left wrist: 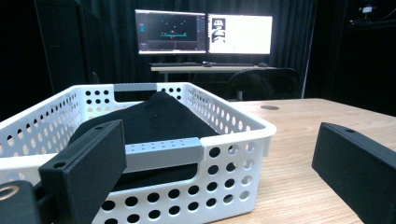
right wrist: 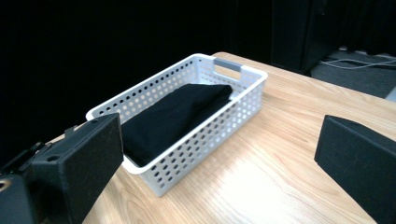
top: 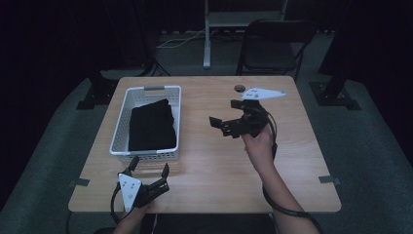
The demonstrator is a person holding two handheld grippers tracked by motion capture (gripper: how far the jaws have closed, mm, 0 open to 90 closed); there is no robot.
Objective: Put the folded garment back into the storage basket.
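Jaws of the left gripper [top: 150, 170] stand wide apart and hold nothing; in the left gripper view its 2 black jaws frame the near end wall of the white perforated basket [left wrist: 233, 140], just short of it and apparently not touching. Jaws of the right gripper [top: 225, 126] are likewise spread wide and empty, raised above the middle of the worktop [top: 209, 165] and turned toward the basket, well apart from it. The folded black cloth [top: 152, 126] lies inside the basket, filling most of its floor and humped at the centre, its top about level with the rim. Judged from its draped folds, the cloth is light, soft and limp: it will sag and unfold if lifted by 1 edge, so a pinch through the stacked layers at the raised central fold, or at 2 opposite edges with both grippers, seems best. The basket looks light and may slide; its grey handle [left wrist: 161, 151] offers a stiff hold.
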